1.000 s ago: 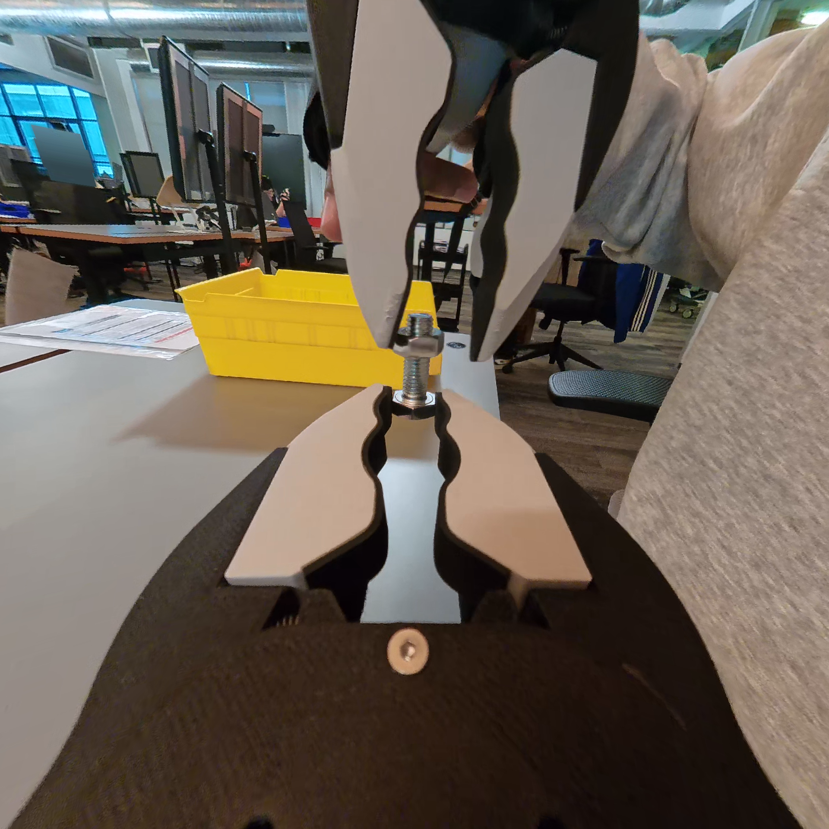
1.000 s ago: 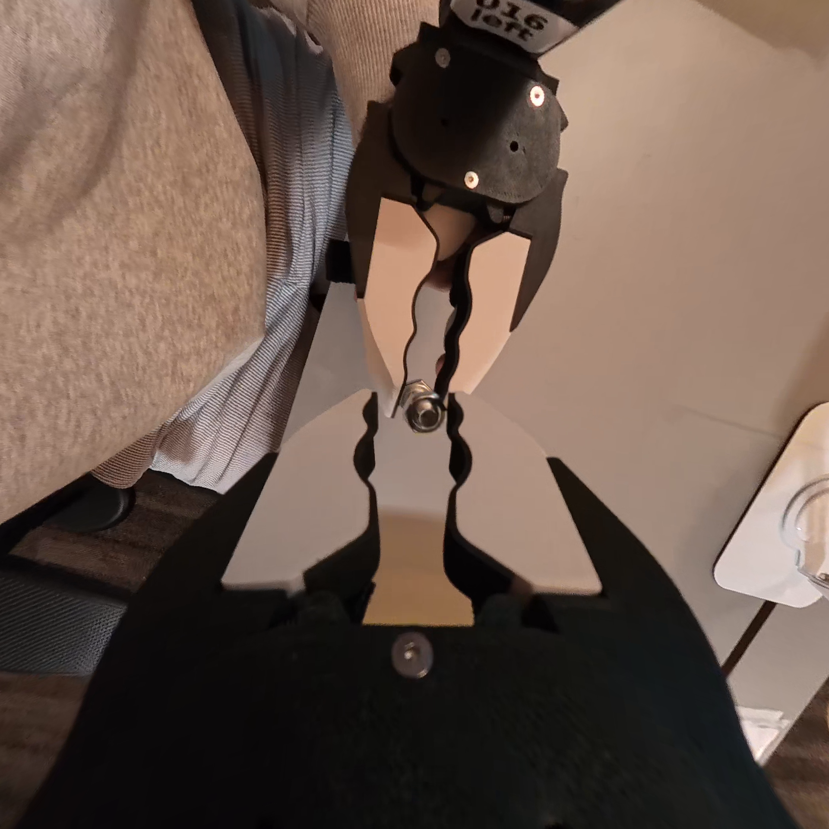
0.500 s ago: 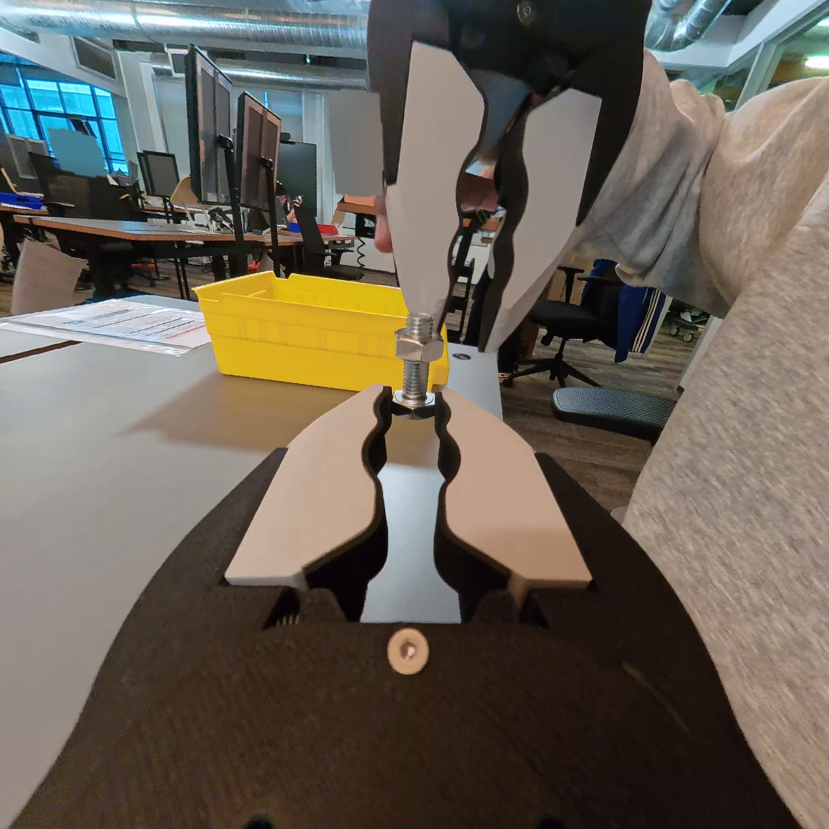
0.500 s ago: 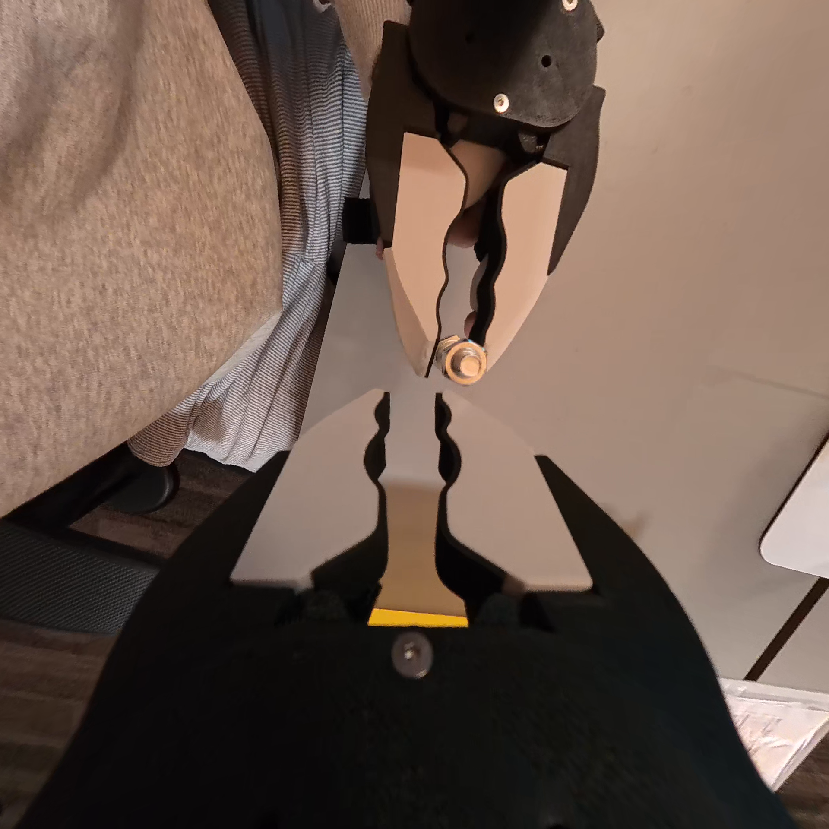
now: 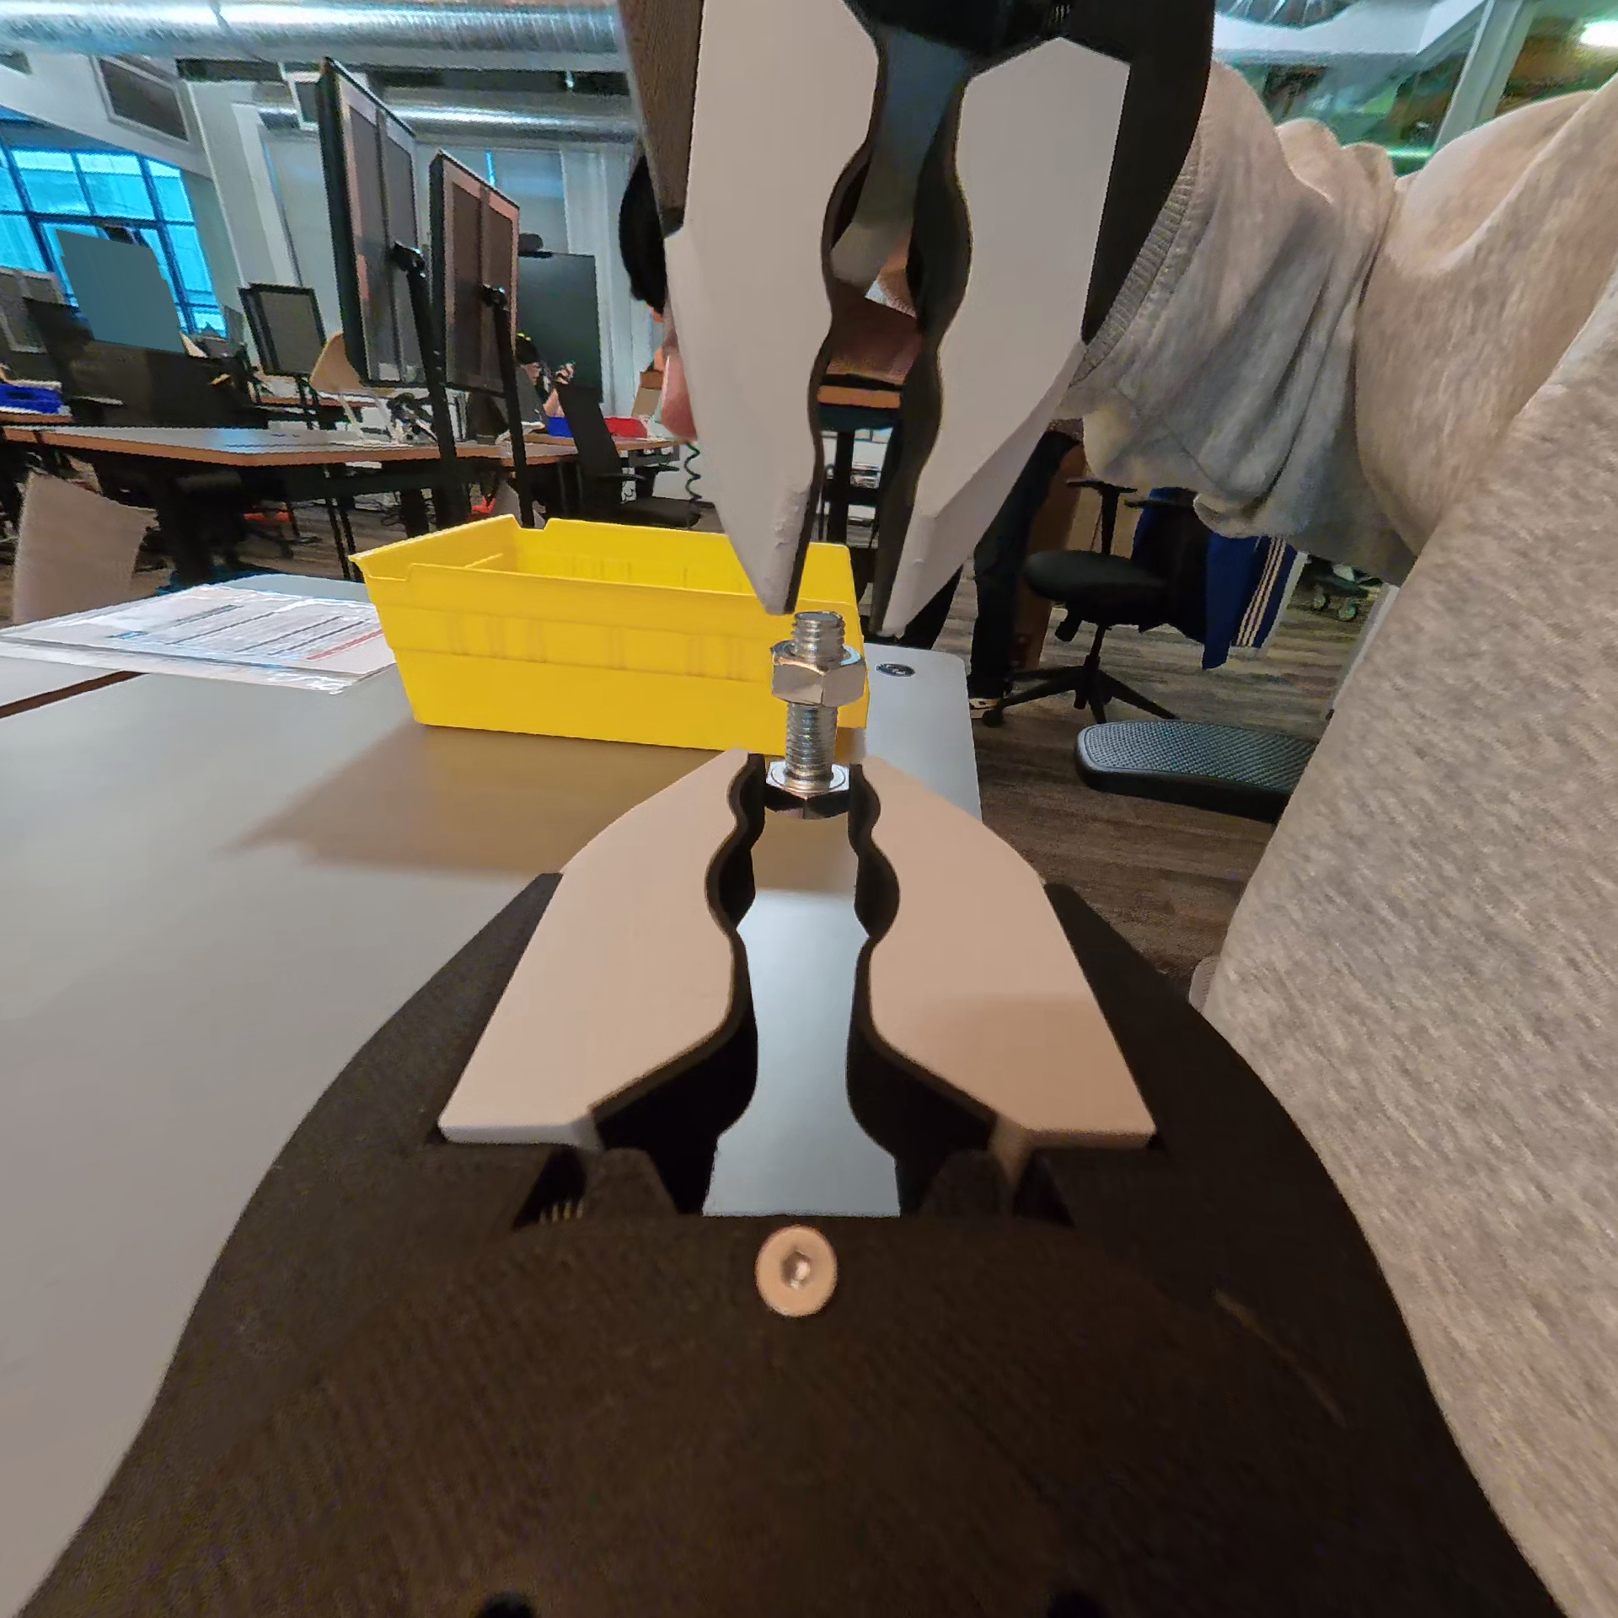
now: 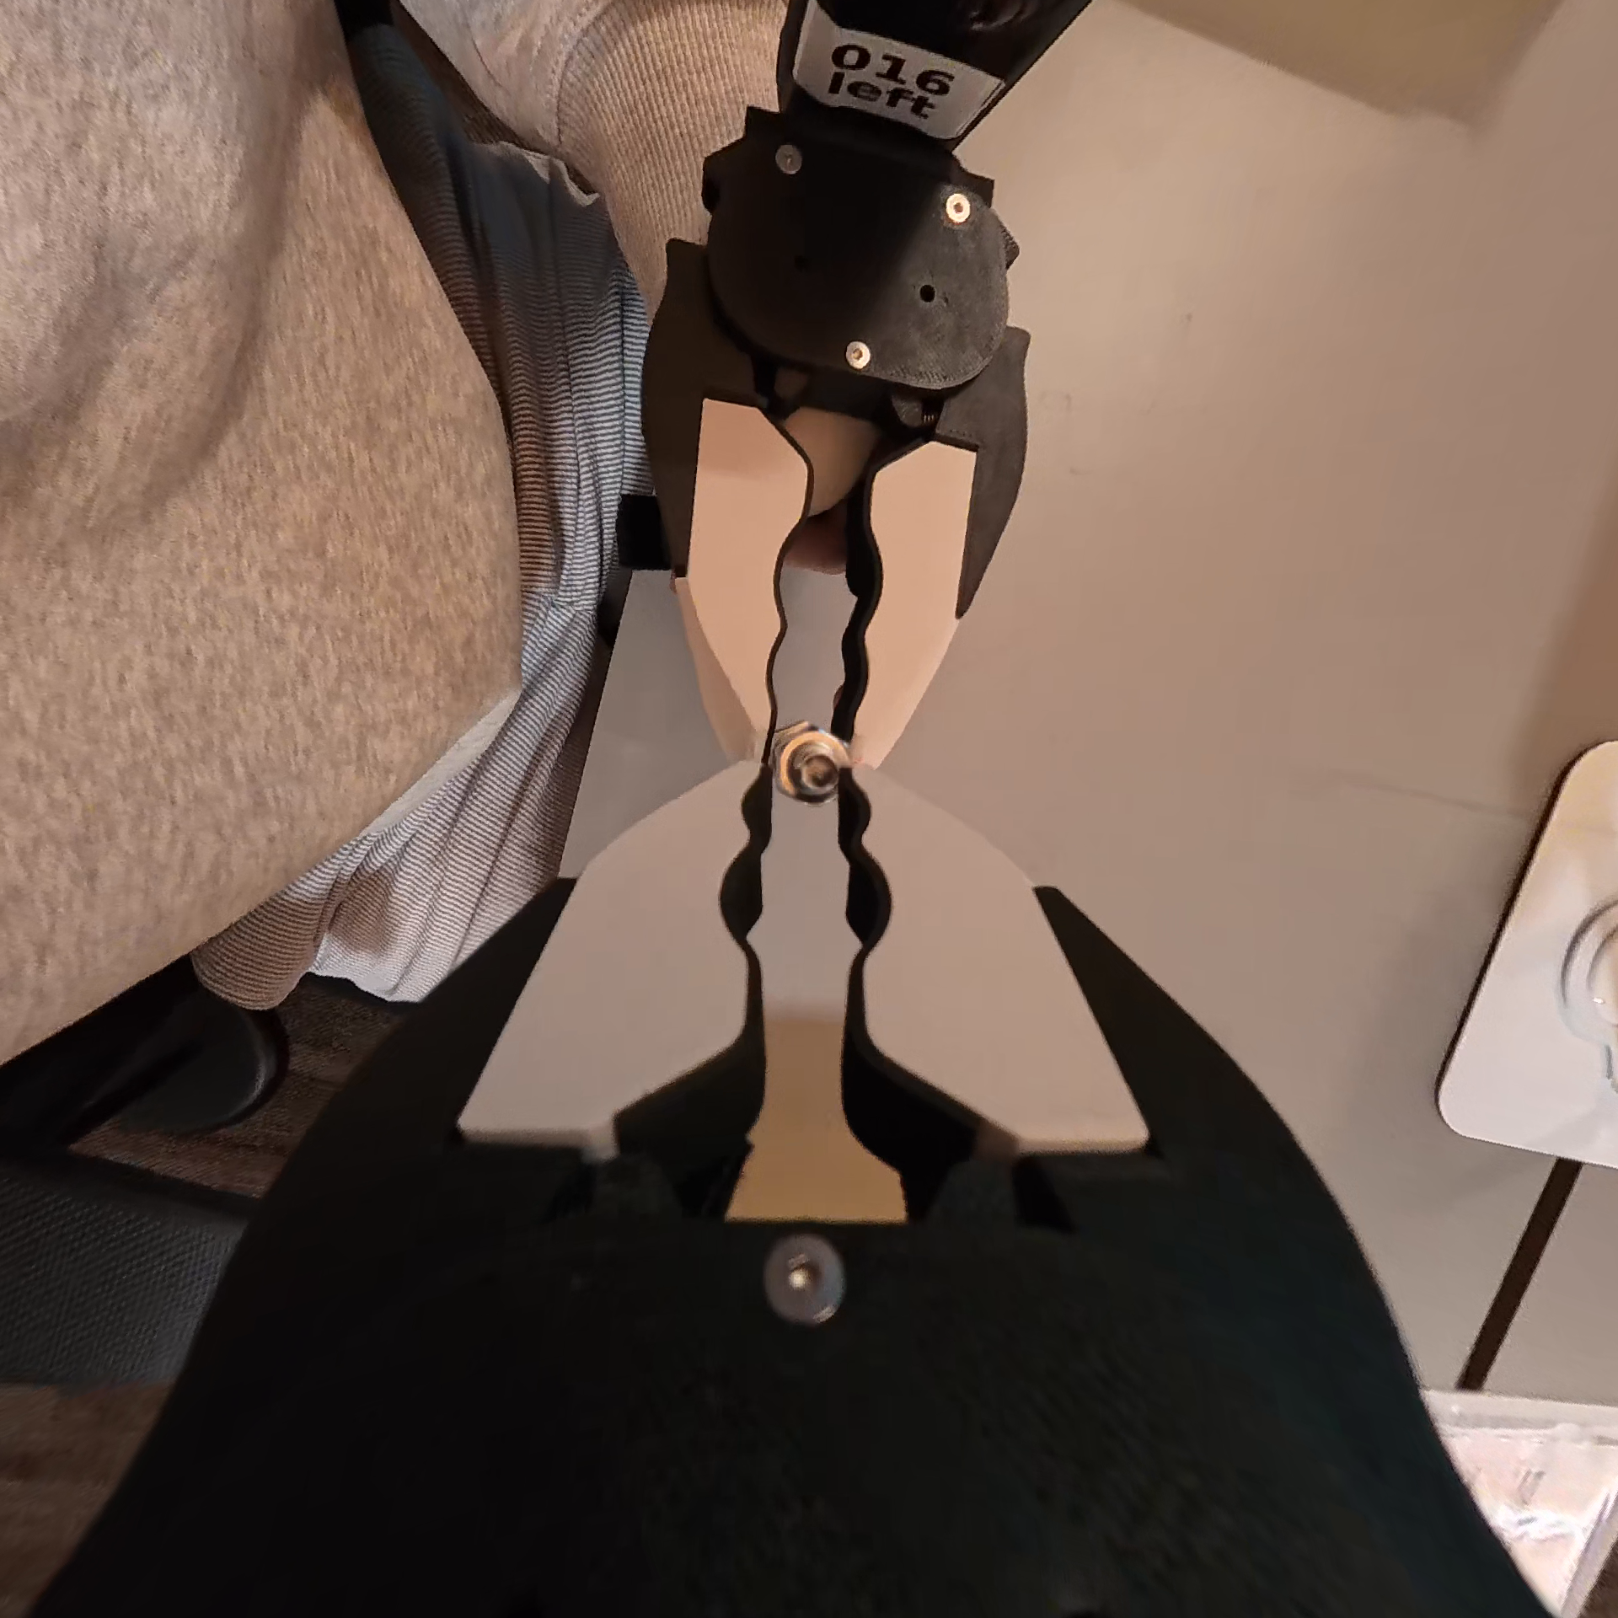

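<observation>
A silver bolt [image 5: 804,735] stands upright with its head clamped between the tips of my left gripper [image 5: 805,770], which is shut on it just above the grey table [image 5: 219,875]. A hex nut [image 5: 817,678] sits on the thread near the bolt's top. My right gripper [image 5: 836,613] points down from above, open, with its tips just over the nut and one fingertip [image 5: 784,587] at the bolt's end. In the right wrist view the bolt [image 6: 810,770] shows end-on between my right gripper's [image 6: 810,792] tips, and the left gripper [image 6: 814,744] reaches in from the top.
A yellow bin [image 5: 595,630] stands on the table behind the bolt, with a sheet of paper [image 5: 219,630] to its left. A white tray [image 6: 1523,1007] lies at the right. A person's grey sleeve [image 5: 1401,788] fills the right side. An office chair [image 5: 1182,762] stands past the table edge. Left and right tips are no more than a few centimetres apart.
My right gripper touched the nut, drew back from the bolt, and has now come back over its top. My left gripper has kept its hold on the bolt head.
</observation>
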